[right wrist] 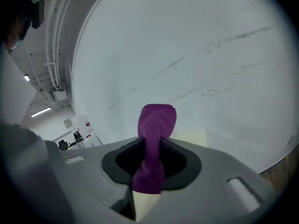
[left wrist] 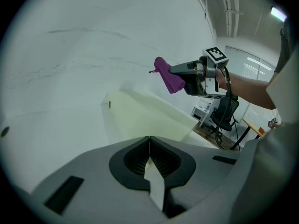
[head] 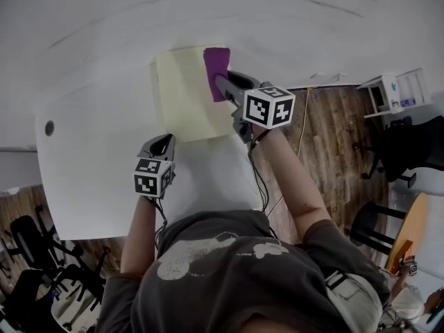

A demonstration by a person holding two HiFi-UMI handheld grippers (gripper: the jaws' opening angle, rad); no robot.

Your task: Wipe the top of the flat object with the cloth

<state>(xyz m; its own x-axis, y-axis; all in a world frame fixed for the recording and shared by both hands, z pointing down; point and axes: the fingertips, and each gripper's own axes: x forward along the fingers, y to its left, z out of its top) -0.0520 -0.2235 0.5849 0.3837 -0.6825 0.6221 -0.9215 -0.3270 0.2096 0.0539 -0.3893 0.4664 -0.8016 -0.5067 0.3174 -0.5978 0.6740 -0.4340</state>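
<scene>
Nearest to the person, the left gripper [head: 164,141] lies low over the desk [head: 90,158], at the near left corner of the flat object [head: 182,96]. In its own view its jaws [left wrist: 149,141] are pressed together with nothing between them. I cannot tell whether the tips touch the pale yellow edge or only stand just beside it. The left arm [head: 142,227] is bent and kept close to the body, so this hand looks to be waiting, or perhaps steadying the flat object.

The flat object lies flat on the desk in front of the person, its long side running away from them. Its top looks plain and even, with no mark I can see, so the pictures do not tell which part was wiped.

Farther out, the right arm [head: 291,179] is stretched forward over the desk. The right gripper [head: 220,82] points away from the person at the far right corner of the flat object. Its jaws pinch the purple cloth [right wrist: 156,125] in the middle, and a folded end sticks out beyond the tips. From the left gripper view the cloth [left wrist: 167,76] seems to hang a little above the surface and not pressed on it.

My judgement: the cloth is taken and brought to the flat object, but the wiping itself is mostly left to do, as it must first come down on the top.
</scene>
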